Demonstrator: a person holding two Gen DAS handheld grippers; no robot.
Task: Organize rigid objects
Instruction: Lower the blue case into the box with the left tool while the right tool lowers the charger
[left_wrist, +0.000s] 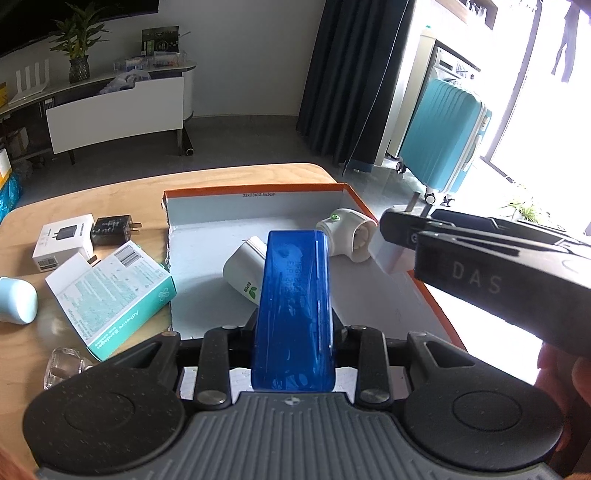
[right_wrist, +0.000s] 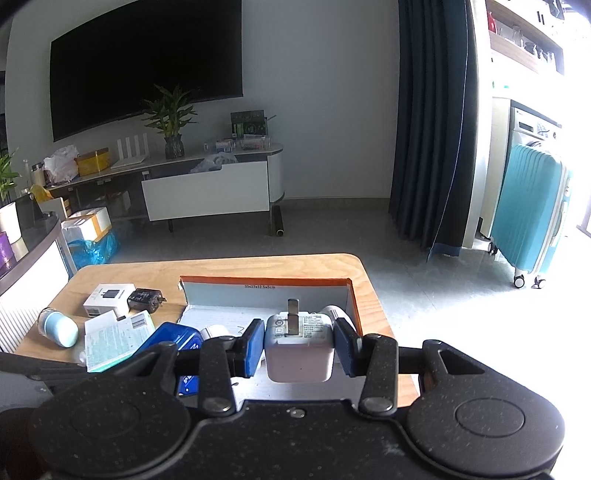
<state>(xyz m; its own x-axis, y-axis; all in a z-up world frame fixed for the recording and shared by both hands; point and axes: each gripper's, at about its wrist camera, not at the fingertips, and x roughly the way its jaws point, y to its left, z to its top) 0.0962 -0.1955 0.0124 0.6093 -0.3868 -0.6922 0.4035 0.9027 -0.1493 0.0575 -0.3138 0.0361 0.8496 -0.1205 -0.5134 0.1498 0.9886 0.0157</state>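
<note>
Two tools (left_wrist: 293, 325) (right_wrist: 299, 345) grip one blue case (left_wrist: 293, 295), one charger (right_wrist: 299, 350).

Two wrist fisheyes, close over the worktop

Each looks forward and downward along its own tool toward the far wall; both share the orange-edged box (left_wrist: 399, 236) (right_wrist: 352, 295), the worktop's (left_wrist: 110, 192) (right_wrist: 155, 273) left clutter and the teal suitcase (left_wrist: 443, 136) (right_wrist: 528, 210).

Hard daylight floods in from the right, bleaching the tall balcony window (left_wrist: 546, 110) white; the far grey wall (right_wrist: 325, 92) stays dim, fisheye-curved, near edges blurred.
</note>
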